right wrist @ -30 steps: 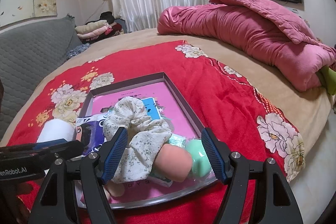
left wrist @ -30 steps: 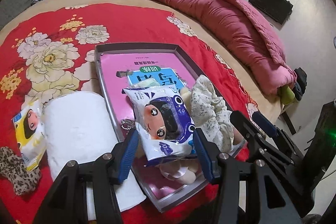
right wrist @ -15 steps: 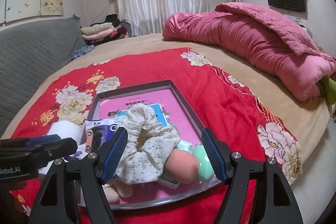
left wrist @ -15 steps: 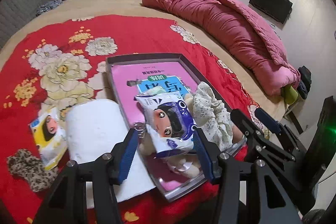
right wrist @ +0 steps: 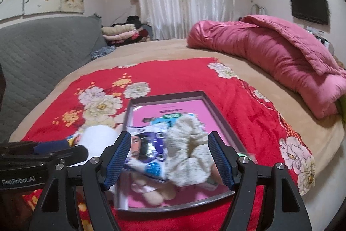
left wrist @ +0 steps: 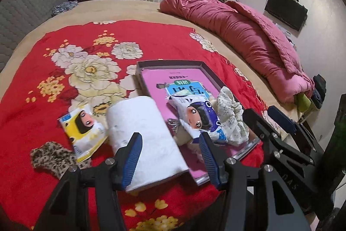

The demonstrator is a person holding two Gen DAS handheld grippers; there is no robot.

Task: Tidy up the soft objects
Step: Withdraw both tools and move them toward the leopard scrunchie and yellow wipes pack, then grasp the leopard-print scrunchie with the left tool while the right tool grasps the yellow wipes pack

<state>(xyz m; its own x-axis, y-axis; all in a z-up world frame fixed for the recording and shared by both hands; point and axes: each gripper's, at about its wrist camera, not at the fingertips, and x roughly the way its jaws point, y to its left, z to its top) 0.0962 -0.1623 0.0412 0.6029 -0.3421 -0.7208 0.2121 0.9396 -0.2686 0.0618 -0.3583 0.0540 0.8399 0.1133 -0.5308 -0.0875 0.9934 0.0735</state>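
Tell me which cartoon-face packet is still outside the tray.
The yellow packet, lying on the red blanket left of the white roll; the blue-purple packet sits inside the tray.

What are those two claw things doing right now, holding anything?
Left gripper: open, holding nothing, above the white paper roll.
Right gripper: open, holding nothing, above the cream floral fabric scrunchie.
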